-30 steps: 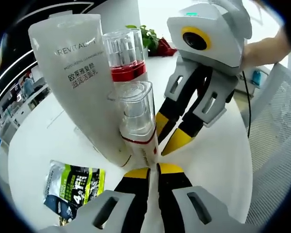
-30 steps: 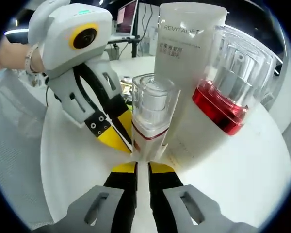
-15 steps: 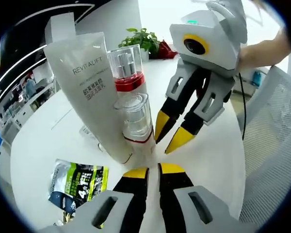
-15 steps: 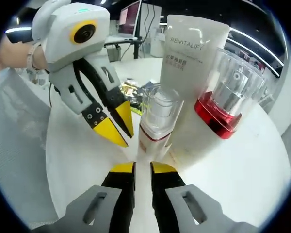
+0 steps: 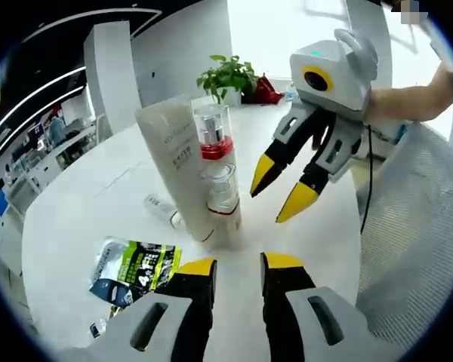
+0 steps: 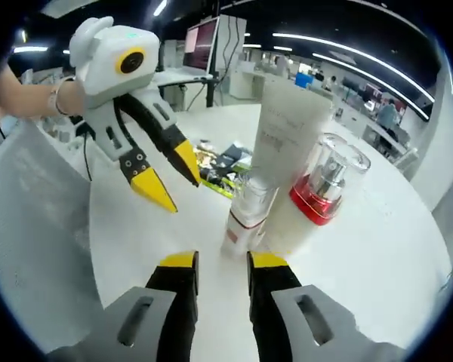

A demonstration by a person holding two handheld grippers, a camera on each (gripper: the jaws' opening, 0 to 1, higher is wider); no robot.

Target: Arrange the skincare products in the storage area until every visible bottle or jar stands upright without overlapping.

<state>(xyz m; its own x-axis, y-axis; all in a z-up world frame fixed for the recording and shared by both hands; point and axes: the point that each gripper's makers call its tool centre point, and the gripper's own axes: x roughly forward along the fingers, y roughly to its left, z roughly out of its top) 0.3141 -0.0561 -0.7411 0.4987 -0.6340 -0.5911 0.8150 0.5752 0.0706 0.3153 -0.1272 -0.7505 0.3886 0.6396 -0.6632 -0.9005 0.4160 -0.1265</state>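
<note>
Skincare tube (image 5: 175, 162) and two pump bottles (image 5: 215, 177) upright, touching, both grippers' fingers (image 5: 192, 273) spread, empty.

Round white bench (image 5: 98, 219), green-and-black printed sachet (image 5: 134, 269) lying flat on it near the edge, potted green plant (image 5: 228, 74) at the far side, red object (image 5: 267, 90) beside the plant, white mesh chair (image 5: 415, 249), monitor (image 6: 201, 45) on a desk behind
</note>
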